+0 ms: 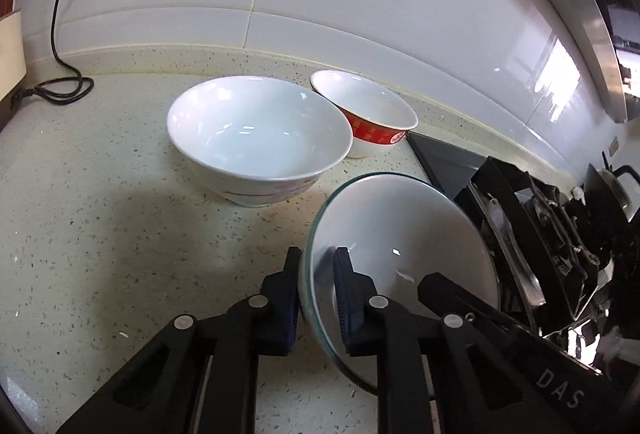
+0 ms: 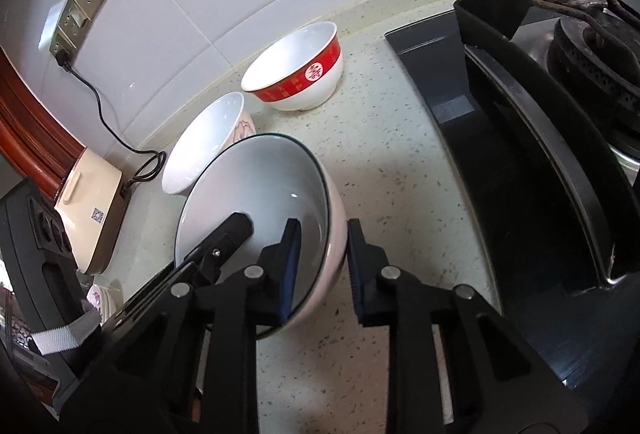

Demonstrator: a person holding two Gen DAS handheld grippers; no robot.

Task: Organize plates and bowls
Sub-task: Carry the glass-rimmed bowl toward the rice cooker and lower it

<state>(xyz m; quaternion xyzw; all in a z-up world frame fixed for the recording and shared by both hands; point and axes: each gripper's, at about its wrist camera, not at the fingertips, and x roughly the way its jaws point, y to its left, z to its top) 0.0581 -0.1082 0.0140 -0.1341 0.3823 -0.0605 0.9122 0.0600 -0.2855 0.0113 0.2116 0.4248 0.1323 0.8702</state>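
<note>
Left gripper (image 1: 316,266): clamped on near rim of dark-rimmed bowl (image 1: 404,246), one pad outside the wall, one inside; lower centre of left view.
Right gripper (image 2: 322,234): straddling opposite rim of same bowl (image 2: 256,194), left pad inside against the wall, right pad outside with a sliver of gap; not clearly pressing.
Dark-rimmed bowl: tilted, lower centre of both views, over speckled countertop (image 1: 100,214).
Plain white bowl (image 1: 258,134): upright, frame centre in left view, just behind held bowl.
Red-banded bowl (image 2: 294,68): upright near wall, upper centre of right view.
Stove (image 2: 540,154): right side.
Black cable (image 2: 116,130): upper left, from wall socket (image 2: 80,10).
</note>
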